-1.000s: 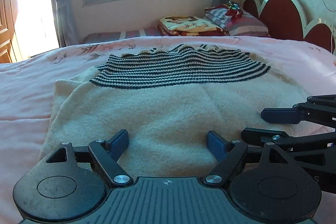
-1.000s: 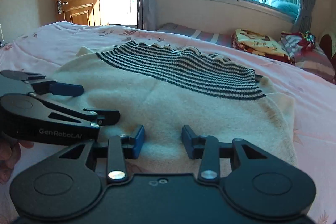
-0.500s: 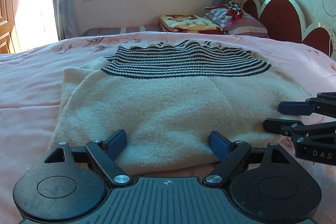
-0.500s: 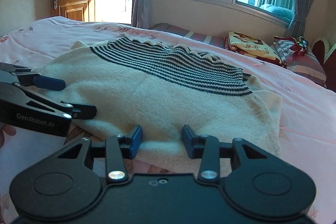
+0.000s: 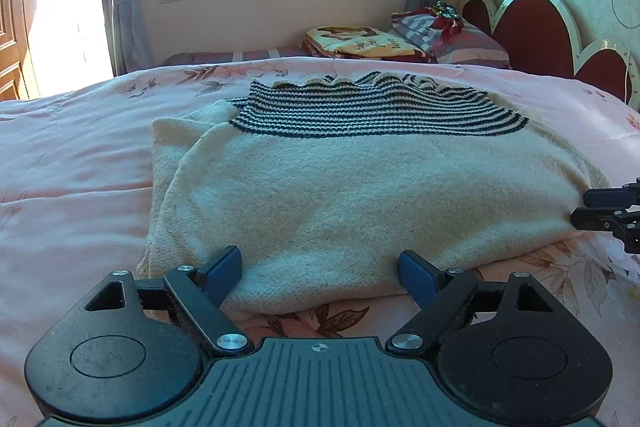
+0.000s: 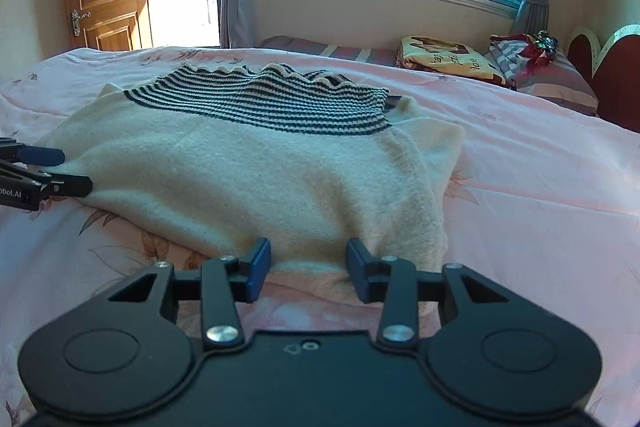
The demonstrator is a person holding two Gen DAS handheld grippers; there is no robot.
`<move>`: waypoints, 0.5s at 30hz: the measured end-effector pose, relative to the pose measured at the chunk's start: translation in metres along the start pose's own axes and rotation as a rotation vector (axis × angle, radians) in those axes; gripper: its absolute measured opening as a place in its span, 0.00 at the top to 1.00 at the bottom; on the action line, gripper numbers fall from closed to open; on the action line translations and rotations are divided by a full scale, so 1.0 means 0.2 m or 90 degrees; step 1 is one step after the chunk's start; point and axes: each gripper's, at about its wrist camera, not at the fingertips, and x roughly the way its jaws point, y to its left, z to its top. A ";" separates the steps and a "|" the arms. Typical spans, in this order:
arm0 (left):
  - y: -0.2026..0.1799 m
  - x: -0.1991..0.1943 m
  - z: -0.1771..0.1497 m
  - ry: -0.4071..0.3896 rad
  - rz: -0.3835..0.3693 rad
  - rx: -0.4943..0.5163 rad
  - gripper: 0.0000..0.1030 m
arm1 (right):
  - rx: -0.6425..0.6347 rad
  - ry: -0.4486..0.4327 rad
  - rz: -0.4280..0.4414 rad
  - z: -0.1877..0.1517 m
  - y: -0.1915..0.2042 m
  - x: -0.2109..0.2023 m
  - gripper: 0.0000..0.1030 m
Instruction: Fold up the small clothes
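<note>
In the left wrist view, the left gripper (image 5: 320, 273) is hovering at the near edge of the cream sweater (image 5: 352, 187), its jaws standing wide and released with nothing pinched between the blue pads (image 5: 224, 273). The sweater is lying folded on the pink bedspread (image 5: 72, 167), its striped band (image 5: 376, 111) turned toward the far side and a loose cream layer poking out at the left. The right gripper (image 5: 588, 209) is showing at the right margin, just beside the sweater's corner. The risk here, as I judge it, is that such wide jaws are catching only the top layer of the thick knit, so a lift would be peeling the fold apart instead of carrying it over. In the right wrist view, the right gripper (image 6: 308, 265) is sitting at the sweater's (image 6: 248, 171) near hem with its jaws partly apart and gripping nothing; cloth is lying between the pads, but they are not pressing on it. The left gripper (image 6: 68, 171) is resting at the left edge near the other corner. If one side is closing before the other, the hem is likely skewing, and the soft bedspread (image 6: 540, 187) may be getting pinched along with the wool.
</note>
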 end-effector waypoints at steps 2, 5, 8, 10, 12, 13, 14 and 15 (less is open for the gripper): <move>0.00 -0.02 0.03 0.006 0.006 -0.009 0.17 | 0.007 0.010 0.002 0.03 -0.01 -0.02 0.62; 0.02 -0.06 0.07 -0.029 0.017 -0.035 0.17 | 0.012 -0.037 -0.023 0.08 -0.03 -0.11 0.61; 0.07 -0.01 0.07 -0.016 0.028 -0.068 0.17 | 0.050 -0.013 -0.025 0.10 -0.10 -0.05 0.72; 0.07 0.04 0.04 -0.001 0.029 -0.068 0.17 | 0.058 0.026 -0.035 0.06 -0.14 0.03 0.81; 0.05 0.05 0.03 -0.003 0.038 -0.051 0.17 | 0.052 0.007 -0.024 0.01 -0.16 0.03 0.81; 0.05 0.05 0.04 0.000 0.041 -0.050 0.17 | 0.043 0.005 -0.025 0.00 -0.15 0.02 0.81; 0.05 0.05 0.04 0.002 0.040 -0.051 0.17 | 0.037 0.005 -0.027 0.00 -0.15 0.01 0.81; 0.06 0.06 0.04 0.003 0.039 -0.052 0.17 | 0.033 0.004 -0.029 -0.01 -0.15 0.01 0.81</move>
